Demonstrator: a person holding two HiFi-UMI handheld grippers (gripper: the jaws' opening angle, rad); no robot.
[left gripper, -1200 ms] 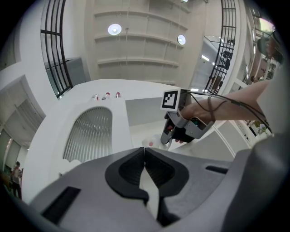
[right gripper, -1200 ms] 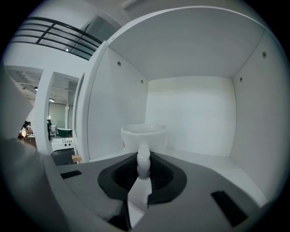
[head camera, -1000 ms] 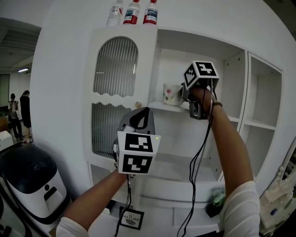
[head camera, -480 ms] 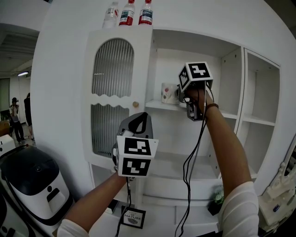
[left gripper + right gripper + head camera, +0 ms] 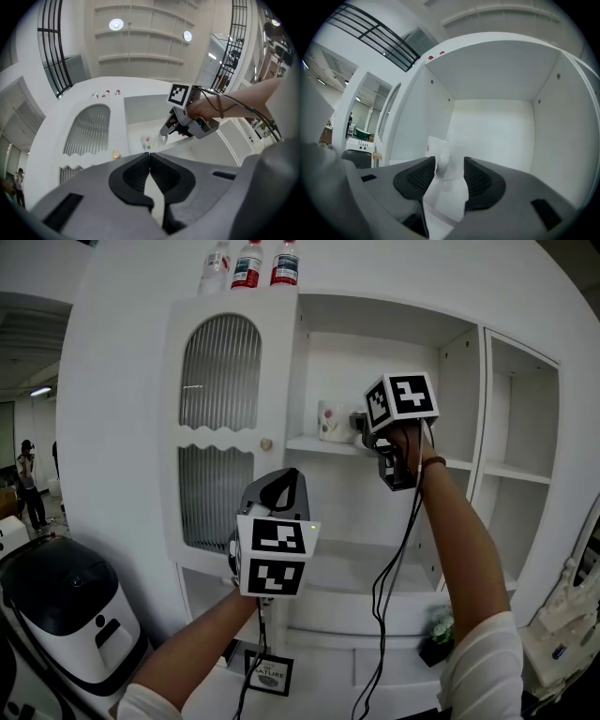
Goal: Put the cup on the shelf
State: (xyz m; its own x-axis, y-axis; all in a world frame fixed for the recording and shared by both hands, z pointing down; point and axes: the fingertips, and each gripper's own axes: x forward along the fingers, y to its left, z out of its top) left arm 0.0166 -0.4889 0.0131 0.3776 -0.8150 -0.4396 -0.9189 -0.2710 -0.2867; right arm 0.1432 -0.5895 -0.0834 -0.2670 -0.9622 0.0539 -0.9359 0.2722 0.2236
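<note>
Cup: The small white cup with red and green spots (image 5: 329,420) stands upright on the flat white shelf board (image 5: 314,444), near the left wall of the open cupboard box.
Right claw: The right gripper (image 5: 360,424) is spread wide, and its jaws have just been opening. The cup's little round handle (image 5: 443,163) sits in the gap between them. The pads do not look like they are pressing on it.
Left claw: The left gripper (image 5: 150,157) is pressed together with nothing in it. It is held lower down, well apart from the cup.
What could go wrong: I think a jaw could hook the handle if the right claw pulls back crooked. That could drag the cup or tip it off the front of the shelf.
Only the right gripper view shows: the handle in the gap. In the head view, the marker cube and the hand hide it.
Only the head view shows: three clear bottles (image 5: 247,264) on top of the cupboard.
</note>
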